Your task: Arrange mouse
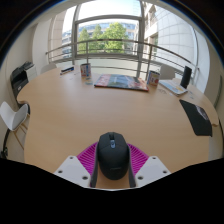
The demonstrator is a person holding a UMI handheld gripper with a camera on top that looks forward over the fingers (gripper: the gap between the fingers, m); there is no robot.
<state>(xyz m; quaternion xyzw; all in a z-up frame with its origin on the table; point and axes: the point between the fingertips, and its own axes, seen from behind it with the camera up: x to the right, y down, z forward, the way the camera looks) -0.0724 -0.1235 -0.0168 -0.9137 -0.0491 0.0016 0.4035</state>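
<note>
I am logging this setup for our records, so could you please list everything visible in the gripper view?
mouse: one, black, on the table between the fingers.
table: one, light wood, fills the room's middle.
mouse mat: one, black, on the table's right side.
book or magazine: one, colourful, flat at the table's far end.
chair: one, white, at the table's left edge.
window: one, large, behind the table, trees outside.
gripper: one, white fingers with magenta pads, either side of the mouse; contact unclear.

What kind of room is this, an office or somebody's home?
Probably an office meeting room: a large wooden table, chairs around it, and a big window beyond. A black mouse sits between the open gripper fingers.
</note>
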